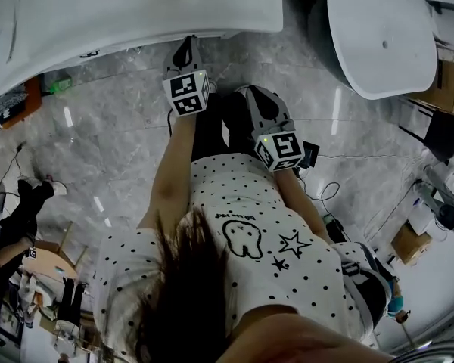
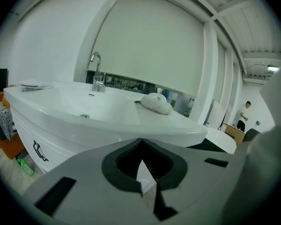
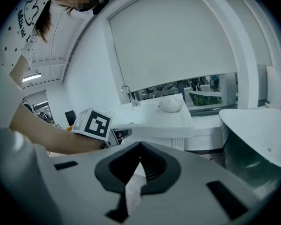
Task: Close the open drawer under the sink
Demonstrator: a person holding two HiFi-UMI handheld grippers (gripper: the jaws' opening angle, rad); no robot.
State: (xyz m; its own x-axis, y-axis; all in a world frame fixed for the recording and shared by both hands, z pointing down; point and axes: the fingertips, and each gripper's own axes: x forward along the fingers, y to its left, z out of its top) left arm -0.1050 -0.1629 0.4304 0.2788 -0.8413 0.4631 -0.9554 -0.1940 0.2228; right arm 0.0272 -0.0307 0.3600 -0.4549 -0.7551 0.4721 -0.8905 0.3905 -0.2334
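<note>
- Grey marble floor (image 1: 98, 142) carries a white sink (image 2: 84, 109) with a tap (image 2: 96, 71). A white tub (image 1: 378, 36) stands to its right.
- Drawer (image 2: 28, 130): a white curved front directly under the sink's rim, with a dark handle (image 2: 39, 151) on its face. How far it stands out cannot be made out.
- Handling, as judged: a stiff panel, probably on runners, that should slide under a steady push. The glossy face looks slippery. Pressing flat on the front near the handle seems better than gripping, and keeping square should avoid jamming.
- Left gripper (image 2: 141, 142): fingers pressed together with nothing between them. It is held near the sink's front edge, above the drawer front and not touching it.
- Right gripper (image 3: 140, 146): fingers pressed together, empty. It sits further back, close to the person's body and well apart from the drawer.
- Also noted: a white lump (image 2: 154, 103) on the sink top and a green bottle (image 2: 25, 167) on the floor beside the cabinet.
</note>
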